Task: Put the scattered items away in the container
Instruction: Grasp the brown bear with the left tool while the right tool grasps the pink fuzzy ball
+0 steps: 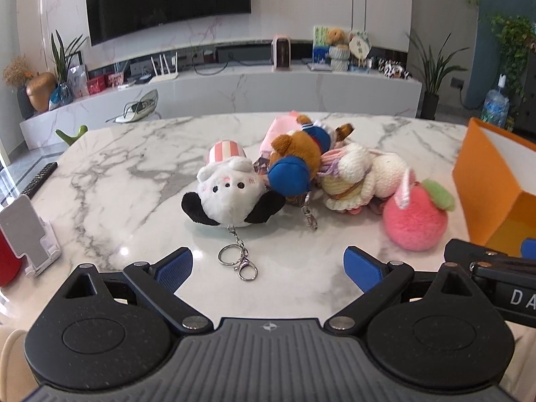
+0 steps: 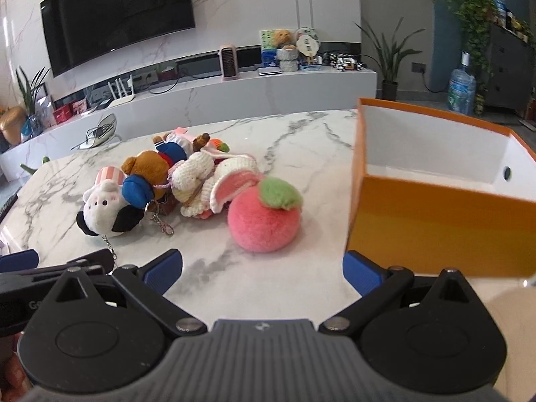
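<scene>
We note a white marble table carrying a tight cluster of plush keychain toys near its middle, with an orange box standing at its right side, top open and white inside; nothing shows in the part of its interior that we can see. The left gripper hangs low over the near edge of the table with its blue-padded fingers spread wide and holding nothing; between them lies the metal key ring of the white plush with black ears, which lies on the table just beyond. Behind that toy sits a pink-and-white striped piece, and touching its right side is a brown bear plush with a blue cap, its clasp trailing toward us. Next in the row comes a cream crochet rabbit, pressed against the bear, and at the right end a fuzzy pink peach plush with a green leaf, the item nearest the box but apart from it. The right gripper also stands wide open and empty, hovering above bare marble just short of the peach, its right finger close by the near corner of the box. Each camera catches the other gripper at the edge of its frame. On the left of the table we see a white phone stand and a dark remote.
</scene>
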The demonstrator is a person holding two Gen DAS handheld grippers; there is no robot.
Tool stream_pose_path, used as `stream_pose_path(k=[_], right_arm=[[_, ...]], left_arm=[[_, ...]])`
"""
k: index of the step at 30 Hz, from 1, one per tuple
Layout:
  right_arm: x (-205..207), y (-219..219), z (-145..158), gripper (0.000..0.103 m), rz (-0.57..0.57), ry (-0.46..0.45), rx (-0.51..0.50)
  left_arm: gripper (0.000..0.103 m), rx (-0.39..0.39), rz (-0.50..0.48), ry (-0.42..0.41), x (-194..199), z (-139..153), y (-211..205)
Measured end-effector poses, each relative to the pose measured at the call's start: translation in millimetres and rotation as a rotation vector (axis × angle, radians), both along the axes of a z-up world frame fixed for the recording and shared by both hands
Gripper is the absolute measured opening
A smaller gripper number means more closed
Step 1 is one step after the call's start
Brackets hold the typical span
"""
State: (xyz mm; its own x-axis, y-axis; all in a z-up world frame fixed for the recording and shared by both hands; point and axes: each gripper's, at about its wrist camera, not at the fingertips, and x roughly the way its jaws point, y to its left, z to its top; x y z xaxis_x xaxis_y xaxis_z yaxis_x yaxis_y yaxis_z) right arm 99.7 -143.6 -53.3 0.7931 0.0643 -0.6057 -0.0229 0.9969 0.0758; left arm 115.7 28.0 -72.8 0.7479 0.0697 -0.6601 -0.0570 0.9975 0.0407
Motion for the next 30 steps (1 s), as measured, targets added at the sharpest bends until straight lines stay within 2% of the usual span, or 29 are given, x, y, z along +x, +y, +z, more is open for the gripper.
stream_pose_path(k=[6, 9, 16, 23, 30], right_arm=[[38, 15, -9, 0.088, 0.084, 0.0, -0.037], [58, 18, -15, 0.084, 0.101, 0.008, -0.052], [95, 20, -26, 0.085, 0.079, -0.015, -0.117], [122, 14, -46, 0.085, 0.064, 0.047, -0.108], [131, 14, -60, 0.082, 0.077, 0.078, -0.102]], left_arm=[[0.103, 0.015, -0.008, 0.028, 31, -9, 4], [0.097, 0.021, -0.019, 0.037, 46, -14, 4], [0.097, 0.052, -0.059, 0.007, 76, -19, -3], [0.097, 0.058, -0.093, -0.031, 108, -19, -15], [0.096, 0.088, -0.097, -0.039, 137, -26, -21]])
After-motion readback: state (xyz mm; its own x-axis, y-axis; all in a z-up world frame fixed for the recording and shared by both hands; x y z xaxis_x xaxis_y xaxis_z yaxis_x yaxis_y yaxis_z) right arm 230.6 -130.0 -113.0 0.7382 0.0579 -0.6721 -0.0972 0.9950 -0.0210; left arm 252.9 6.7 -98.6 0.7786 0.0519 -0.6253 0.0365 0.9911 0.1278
